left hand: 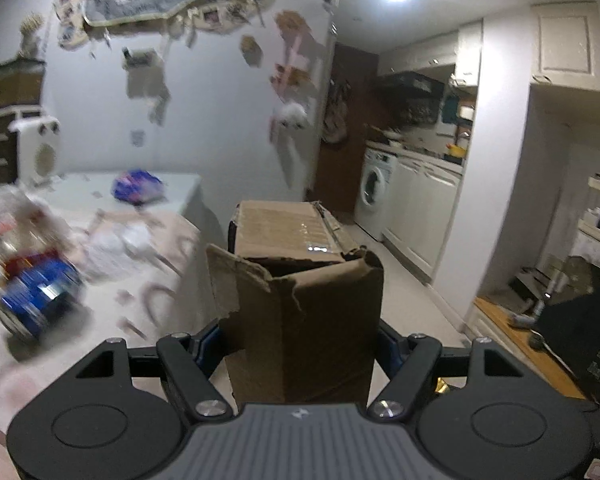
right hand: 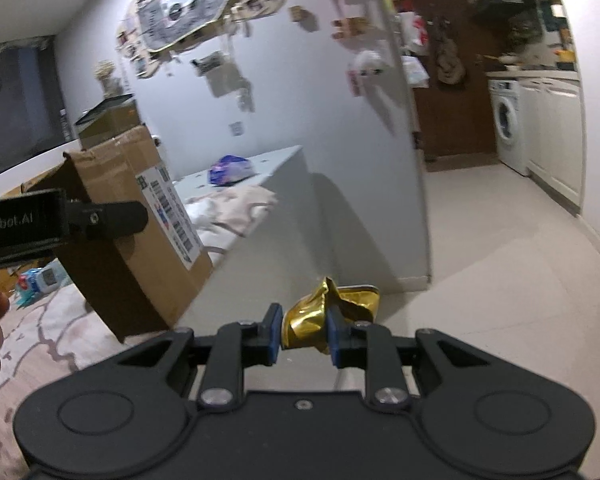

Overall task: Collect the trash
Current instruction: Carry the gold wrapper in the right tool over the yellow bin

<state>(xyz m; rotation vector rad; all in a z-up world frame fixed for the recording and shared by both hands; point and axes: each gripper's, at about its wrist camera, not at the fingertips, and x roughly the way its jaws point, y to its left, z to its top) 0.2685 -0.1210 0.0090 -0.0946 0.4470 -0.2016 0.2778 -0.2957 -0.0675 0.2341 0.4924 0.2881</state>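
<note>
My left gripper (left hand: 300, 344) is shut on a brown cardboard box (left hand: 304, 300) and holds it up off the floor, its torn flaps open at the top. The same box (right hand: 140, 216) shows at the left of the right wrist view, with the left gripper's body (right hand: 40, 228) on its side. My right gripper (right hand: 302, 336) is shut on a crumpled gold foil wrapper (right hand: 320, 316), to the right of the box and above the pale floor. A blue can (left hand: 36, 296) and crumpled white paper (left hand: 116, 248) lie on the table at the left.
A table with a pink patterned cloth (left hand: 112, 320) runs along the left. A purple packet (right hand: 230, 170) lies on a white cabinet (right hand: 276, 168) against the wall. A washing machine (right hand: 508, 120) and kitchen cupboards (left hand: 420, 216) stand at the back right.
</note>
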